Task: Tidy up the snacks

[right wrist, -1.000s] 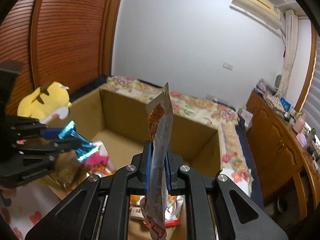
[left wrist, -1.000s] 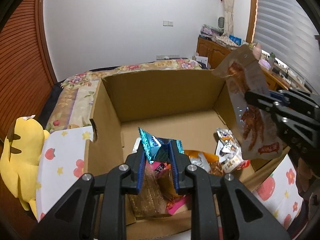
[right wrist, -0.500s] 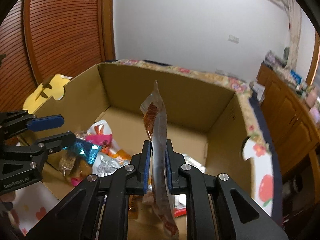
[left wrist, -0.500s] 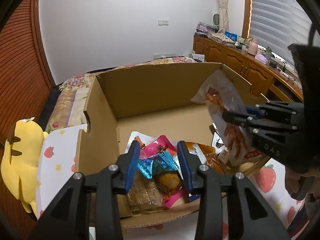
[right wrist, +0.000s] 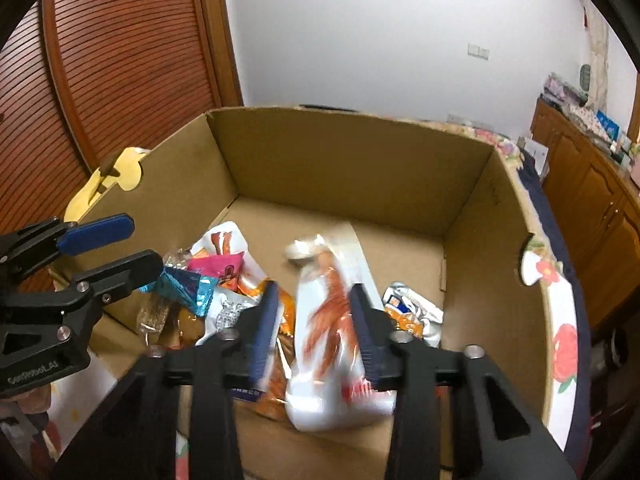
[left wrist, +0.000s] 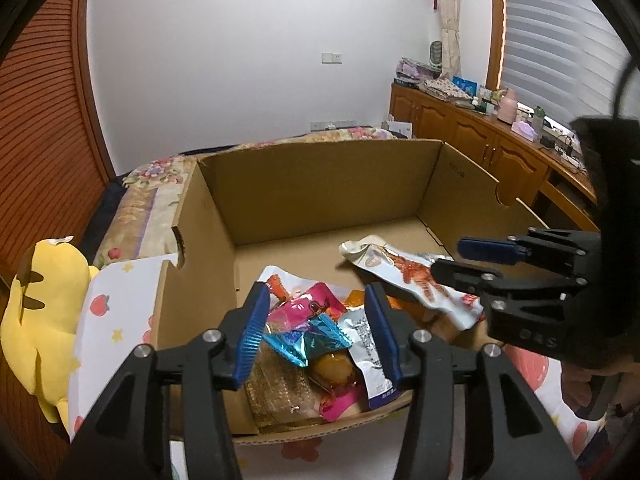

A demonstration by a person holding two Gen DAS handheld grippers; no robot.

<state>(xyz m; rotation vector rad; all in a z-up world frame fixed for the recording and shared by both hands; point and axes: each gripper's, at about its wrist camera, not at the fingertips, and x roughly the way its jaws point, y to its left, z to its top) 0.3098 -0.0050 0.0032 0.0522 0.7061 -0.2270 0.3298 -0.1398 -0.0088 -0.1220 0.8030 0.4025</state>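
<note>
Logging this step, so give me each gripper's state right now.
Left gripper: open, holding nothing.
Right gripper: open, white snack packet lies loose between its fingers.

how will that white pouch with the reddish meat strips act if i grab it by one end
The white pouch would probably flop: it is thin, flat film, already bent over the other snacks in the cardboard box. It looks light for its size. The glossy film may slip between the right gripper pads, so a mid-body pinch seems safer.

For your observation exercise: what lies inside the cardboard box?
Inside the cardboard box: a heap of snack packets, including a teal packet, pink packet and white pouch. Whatever lies beneath the heap is covered.
</note>
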